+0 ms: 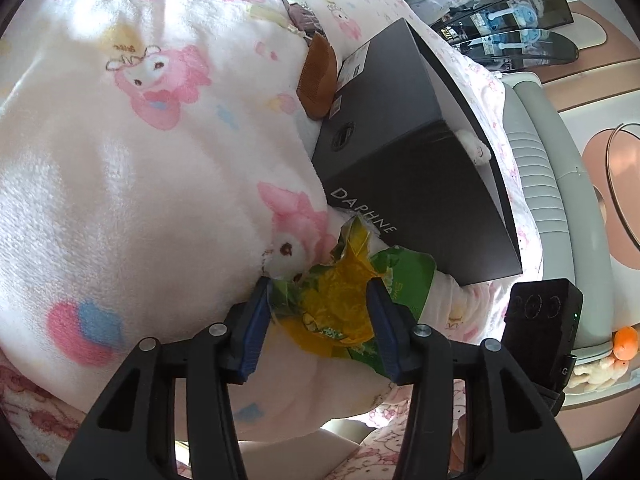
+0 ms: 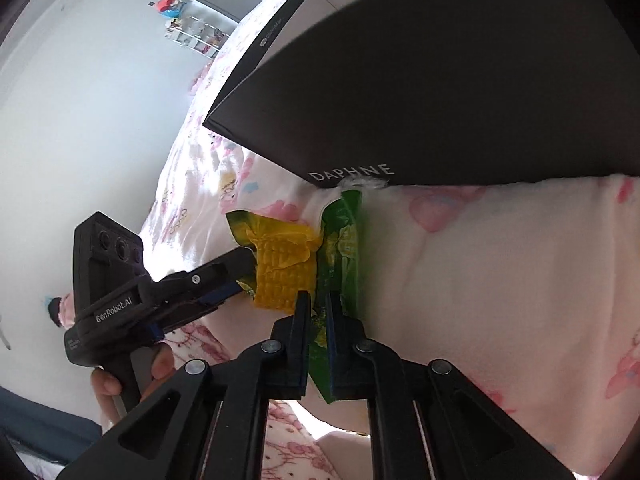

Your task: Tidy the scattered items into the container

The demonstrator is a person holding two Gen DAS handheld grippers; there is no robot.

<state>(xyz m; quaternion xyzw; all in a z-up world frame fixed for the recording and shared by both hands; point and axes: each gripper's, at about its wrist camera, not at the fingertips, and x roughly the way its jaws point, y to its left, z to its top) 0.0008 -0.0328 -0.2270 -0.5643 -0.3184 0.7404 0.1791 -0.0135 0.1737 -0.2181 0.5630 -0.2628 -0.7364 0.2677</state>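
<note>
While the right tool point(image 2: 319, 312) pinches the green edge of the corn snack packet point(image 2: 296, 268) lying on the blanket point(image 1: 120, 180) just below the black box point(image 1: 420, 168), the left tool point(image 1: 320, 312) straddles it, parted.

Both grippers angled downward, side by side.
Left gripper point(image 1: 320, 312): jaws apart, straddling the snack packet point(image 1: 340, 304). Right gripper point(image 2: 318, 320): jaws clamped on the packet's edge; a hand point(image 2: 120, 380) grips the left handle.

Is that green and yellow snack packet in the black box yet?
Out. The crinkled green and yellow snack packet lies on the pink-patterned blanket before the black cardboard box.
</note>
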